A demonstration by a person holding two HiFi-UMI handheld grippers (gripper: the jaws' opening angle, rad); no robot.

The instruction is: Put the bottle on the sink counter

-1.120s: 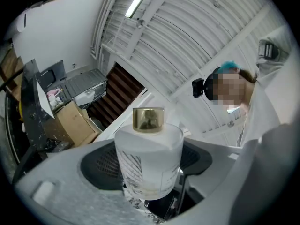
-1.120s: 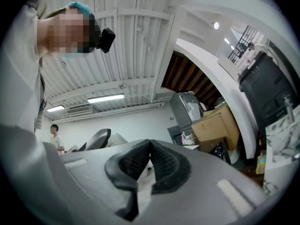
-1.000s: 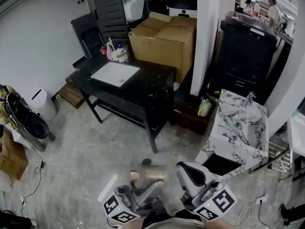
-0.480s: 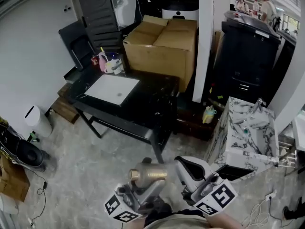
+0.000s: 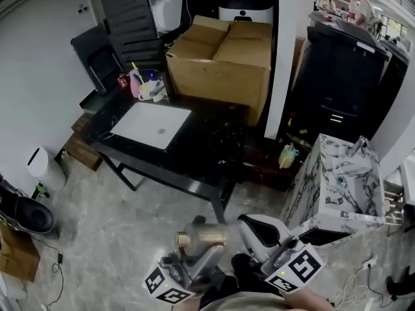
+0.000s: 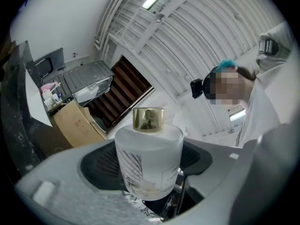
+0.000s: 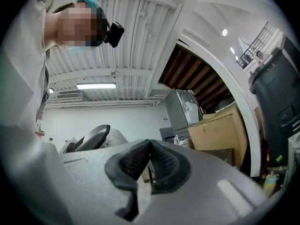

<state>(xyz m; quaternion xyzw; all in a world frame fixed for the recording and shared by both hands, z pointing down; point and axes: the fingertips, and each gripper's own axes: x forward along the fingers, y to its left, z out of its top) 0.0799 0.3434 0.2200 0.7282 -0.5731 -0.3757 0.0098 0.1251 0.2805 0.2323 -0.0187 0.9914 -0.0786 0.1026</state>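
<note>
Bottle in left gripper, over the floor, apart from the sink counter.
Head view: left gripper low centre, jaws clamped on frosted bottle, gold cap pointing left; right gripper just beside; marble sink counter well apart at right; black desk ahead. Left gripper view: jaws press the bottle's sides; label print too small to read. Right gripper view: jaws closed together, nothing between.
</note>
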